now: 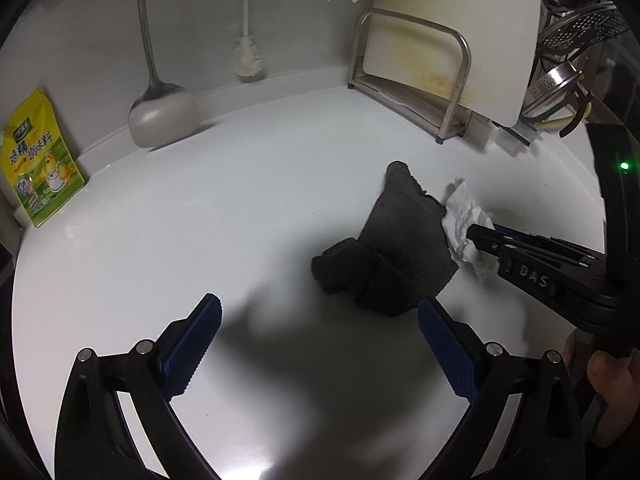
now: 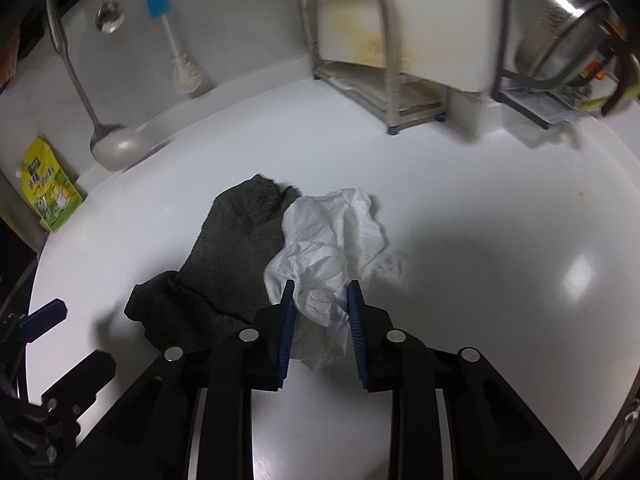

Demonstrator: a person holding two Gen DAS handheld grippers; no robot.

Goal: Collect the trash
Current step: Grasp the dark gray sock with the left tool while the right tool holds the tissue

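Observation:
A crumpled white tissue (image 2: 328, 248) lies on the white counter (image 2: 500, 240), partly over the right edge of a dark grey cloth (image 2: 232, 248). My right gripper (image 2: 321, 292) has its two blue-padded fingers closed around the near part of the tissue. In the left wrist view the tissue (image 1: 464, 224) sits right of the cloth (image 1: 400, 240), with the right gripper (image 1: 482, 240) on it from the right. My left gripper (image 1: 320, 316) is open and empty, hovering over bare counter just in front of the cloth.
A yellow seasoning pouch (image 1: 38, 160) leans on the back wall at the left. A ladle (image 1: 160, 112), a bottle brush (image 1: 246, 52) and a metal rack (image 1: 412, 76) holding a white cutting board stand along the back. Pots (image 2: 560, 40) sit at the far right.

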